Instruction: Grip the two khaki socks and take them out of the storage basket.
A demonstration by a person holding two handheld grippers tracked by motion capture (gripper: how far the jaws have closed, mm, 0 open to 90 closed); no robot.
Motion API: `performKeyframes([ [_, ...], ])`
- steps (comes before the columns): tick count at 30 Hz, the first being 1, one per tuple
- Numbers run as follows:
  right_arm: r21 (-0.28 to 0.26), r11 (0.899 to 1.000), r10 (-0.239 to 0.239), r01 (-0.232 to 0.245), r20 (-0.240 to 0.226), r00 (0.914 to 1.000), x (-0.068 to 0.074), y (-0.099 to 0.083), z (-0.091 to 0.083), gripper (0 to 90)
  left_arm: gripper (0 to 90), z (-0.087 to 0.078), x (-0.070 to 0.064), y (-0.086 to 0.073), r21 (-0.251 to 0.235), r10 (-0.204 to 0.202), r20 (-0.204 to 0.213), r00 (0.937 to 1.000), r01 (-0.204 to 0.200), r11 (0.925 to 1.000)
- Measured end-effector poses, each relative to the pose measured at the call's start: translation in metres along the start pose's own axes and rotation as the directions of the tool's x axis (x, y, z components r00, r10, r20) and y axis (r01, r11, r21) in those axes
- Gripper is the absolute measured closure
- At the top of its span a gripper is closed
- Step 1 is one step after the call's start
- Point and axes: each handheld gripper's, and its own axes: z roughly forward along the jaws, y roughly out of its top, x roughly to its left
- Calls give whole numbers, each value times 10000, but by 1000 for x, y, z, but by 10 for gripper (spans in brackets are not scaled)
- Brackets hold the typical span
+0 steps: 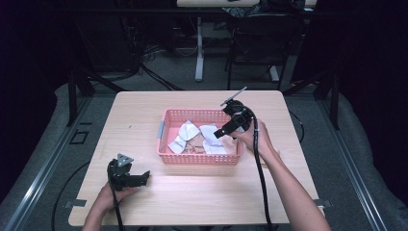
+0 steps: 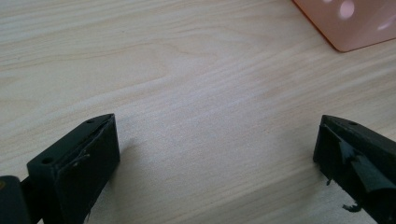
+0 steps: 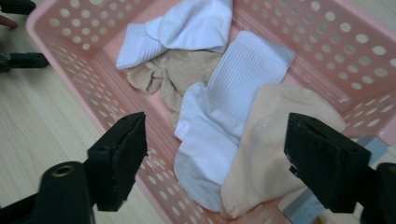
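Observation:
A pink perforated basket (image 1: 166, 117) (image 3: 327, 42) stands mid-table and holds several socks. In the right gripper view a white ribbed sock (image 3: 233, 93) lies in the middle, another white sock (image 3: 187, 25) beyond it, a tan sock (image 3: 173, 70) under them and a cream sock (image 3: 275, 135) at the near right. My right gripper (image 1: 225, 131) (image 3: 215, 158) hovers open over the basket's right end, its jaws straddling the white and cream socks. My left gripper (image 1: 144, 175) (image 2: 215, 158) rests low at the table's front left, open and empty, its jaws wide over bare wood.
The wooden table (image 1: 144, 106) has bare room left of and in front of the basket. A corner of the basket (image 2: 348, 23) shows at the top right of the left gripper view. Desk legs, chairs and cables stand on the floor beyond the table.

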Motion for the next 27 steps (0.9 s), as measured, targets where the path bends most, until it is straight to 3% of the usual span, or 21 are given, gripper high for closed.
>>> performKeyframes([
  [5,1042,9945,34,-64,289,9996,-2,1,27,336,4,0,0,0,16,23,0,10000,-23,10000],
  [8,1365,9906,-10,-69,581,9983,-3,0,38,390,4,0,0,0,20,35,0,10000,-35,10000],
  [13,1818,9829,130,-300,942,9955,-7,-3,53,420,4,0,0,0,23,42,2,10000,-42,10000],
  [15,1814,9826,227,-391,918,9955,-9,-4,55,431,4,0,0,0,6,22,3,10000,-22,10000],
  [19,1904,9800,309,-571,1381,9899,-12,-3,60,461,4,0,0,0,-2,23,6,10000,-23,10000],
  [22,2238,9727,200,-613,1821,9831,-13,-3,65,475,4,0,0,0,4,29,10,10000,-29,10000],
  [23,2418,9677,252,-710,1876,9819,-14,-3,68,511,4,0,0,0,8,34,10,10000,-34,10000],
  [27,2586,9634,197,-707,1945,9807,-15,-3,74,559,4,0,0,0,7,34,18,10000,-34,10000],
])
